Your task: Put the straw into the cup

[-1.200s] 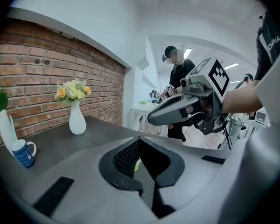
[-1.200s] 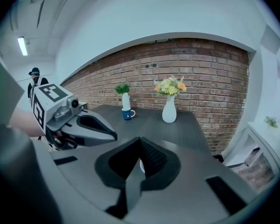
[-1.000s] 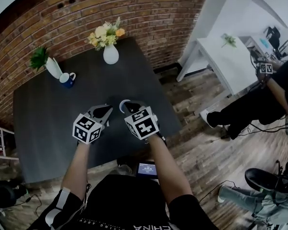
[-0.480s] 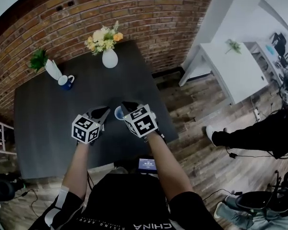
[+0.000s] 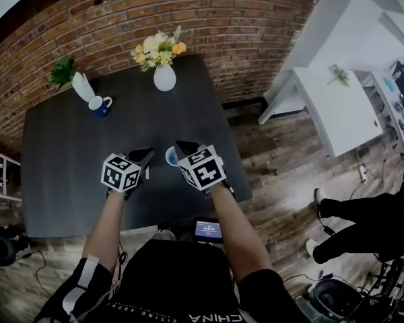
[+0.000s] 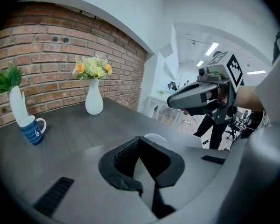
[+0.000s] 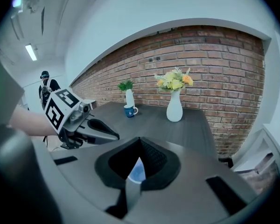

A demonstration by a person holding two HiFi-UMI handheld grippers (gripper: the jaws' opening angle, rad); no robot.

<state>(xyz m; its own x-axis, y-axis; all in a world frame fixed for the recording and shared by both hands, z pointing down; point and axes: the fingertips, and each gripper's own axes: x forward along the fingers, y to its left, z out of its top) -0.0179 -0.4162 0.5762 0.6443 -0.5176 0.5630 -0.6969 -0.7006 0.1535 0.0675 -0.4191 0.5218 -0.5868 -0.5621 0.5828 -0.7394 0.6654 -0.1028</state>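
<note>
Head view: I see the pale blue cup [image 5: 170,156] over the dark table [image 5: 67,173], at the right gripper [image 5: 182,147] tips.
Left gripper view: the left gripper [image 6: 141,162] has its jaws together.
Right gripper view: the jaws are clamped on the cup's wall.

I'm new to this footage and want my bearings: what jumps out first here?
The left gripper and right gripper, each bearing a black-and-white marker cube, hover side by side over the near part of a dark table, a pale blue cup between the right claw's jaws. At the far edge, a white vase of yellow and orange flowers stands before the brick wall.
</note>
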